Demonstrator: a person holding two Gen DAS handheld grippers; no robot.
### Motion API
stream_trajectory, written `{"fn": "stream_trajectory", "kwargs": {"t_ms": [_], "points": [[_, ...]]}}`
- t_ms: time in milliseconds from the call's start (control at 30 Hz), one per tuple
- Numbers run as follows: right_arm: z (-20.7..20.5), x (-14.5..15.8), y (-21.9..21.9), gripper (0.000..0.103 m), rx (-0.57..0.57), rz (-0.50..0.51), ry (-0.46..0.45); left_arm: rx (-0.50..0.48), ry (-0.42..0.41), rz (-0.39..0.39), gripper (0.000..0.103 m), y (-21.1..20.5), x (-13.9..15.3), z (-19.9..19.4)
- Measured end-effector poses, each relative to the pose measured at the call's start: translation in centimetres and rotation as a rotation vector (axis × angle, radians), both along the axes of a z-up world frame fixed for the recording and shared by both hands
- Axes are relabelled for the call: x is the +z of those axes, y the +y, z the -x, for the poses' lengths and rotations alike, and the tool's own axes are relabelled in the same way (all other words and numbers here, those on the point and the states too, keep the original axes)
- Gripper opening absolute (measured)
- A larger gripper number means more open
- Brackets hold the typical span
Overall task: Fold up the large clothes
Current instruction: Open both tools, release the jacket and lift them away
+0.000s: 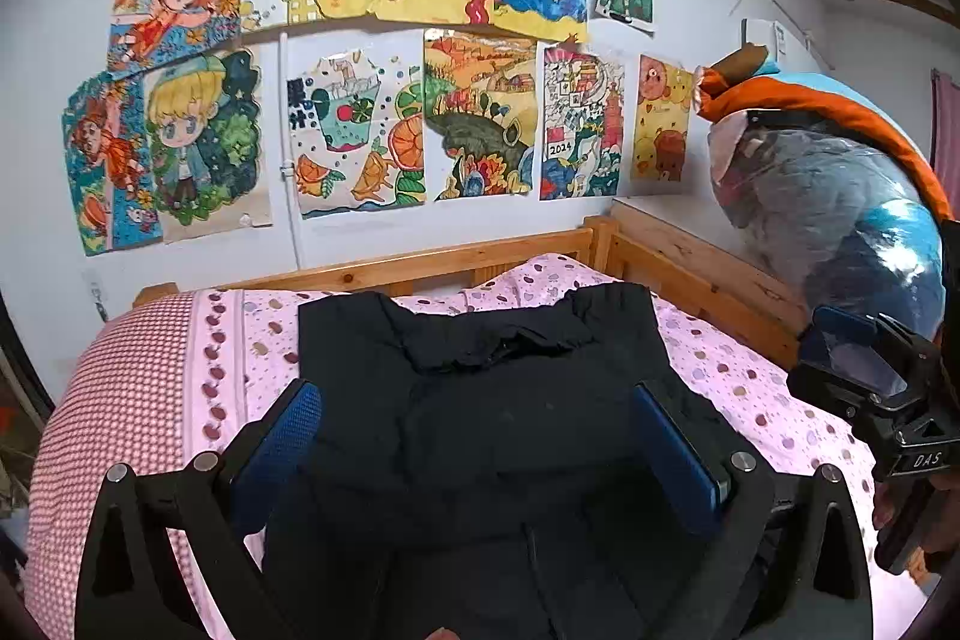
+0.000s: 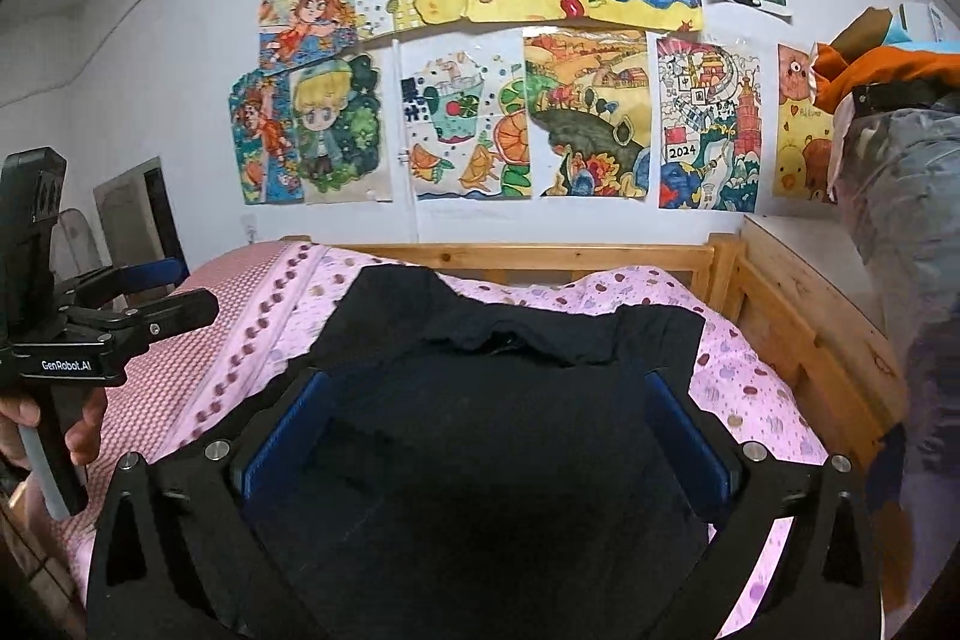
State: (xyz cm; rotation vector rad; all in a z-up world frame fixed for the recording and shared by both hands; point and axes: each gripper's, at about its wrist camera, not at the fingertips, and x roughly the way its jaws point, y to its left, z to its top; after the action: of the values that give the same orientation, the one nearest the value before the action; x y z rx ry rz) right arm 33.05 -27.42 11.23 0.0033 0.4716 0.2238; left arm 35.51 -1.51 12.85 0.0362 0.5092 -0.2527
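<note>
A large black garment [image 1: 498, 400] lies spread flat on the pink dotted bedspread [image 1: 750, 376], collar end toward the wall. It also shows in the right wrist view [image 2: 498, 400]. My left gripper [image 1: 480, 400] is open above the garment, its blue pads wide apart and holding nothing. My right gripper [image 2: 489, 394] is open above the same garment, also empty. In the left wrist view the right gripper [image 1: 864, 370] shows at the right edge; in the right wrist view the left gripper [image 2: 150, 304] shows at the left edge.
A wooden bed frame [image 1: 690, 262] runs along the far and right sides. A bagged bundle of bedding with an orange cloth on top [image 1: 828, 196] stands at the right. Children's drawings [image 1: 372, 58] cover the wall behind. A red-checked pillow [image 1: 114, 400] lies at the left.
</note>
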Motion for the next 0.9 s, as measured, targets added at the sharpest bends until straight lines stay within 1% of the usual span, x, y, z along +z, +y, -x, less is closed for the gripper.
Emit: {"fn": "stream_trajectory", "kwargs": {"t_ms": [167, 333, 467, 600, 700, 800, 900], "points": [[3.9, 0.5, 0.7, 0.101, 0.001, 0.010, -0.016, 0.002, -0.011, 0.021, 0.103, 1.2, 0.2, 4.0], [7.3, 0.3, 1.6, 0.101, 0.009, 0.027, -0.024, -0.009, 0.006, 0.045, 0.103, 2.3, -0.4, 7.6], [10.0, -0.2, 2.0, 0.101, 0.003, 0.056, -0.032, -0.029, -0.011, 0.024, 0.103, 2.5, -1.0, 10.3], [12.4, -1.0, 1.9, 0.101, 0.004, 0.075, -0.036, -0.055, -0.016, -0.010, 0.103, 2.5, -2.3, 12.6], [13.7, -1.7, 1.7, 0.101, -0.004, 0.077, -0.034, -0.108, -0.016, -0.006, 0.103, 2.7, -3.3, 14.1], [14.8, -2.4, 1.5, 0.101, -0.011, 0.088, -0.031, -0.131, -0.022, -0.013, 0.103, 2.7, -4.0, 15.2], [15.7, -3.2, 1.3, 0.101, -0.014, 0.100, -0.025, -0.156, -0.019, -0.037, 0.103, 2.6, -4.8, 16.0]]}}
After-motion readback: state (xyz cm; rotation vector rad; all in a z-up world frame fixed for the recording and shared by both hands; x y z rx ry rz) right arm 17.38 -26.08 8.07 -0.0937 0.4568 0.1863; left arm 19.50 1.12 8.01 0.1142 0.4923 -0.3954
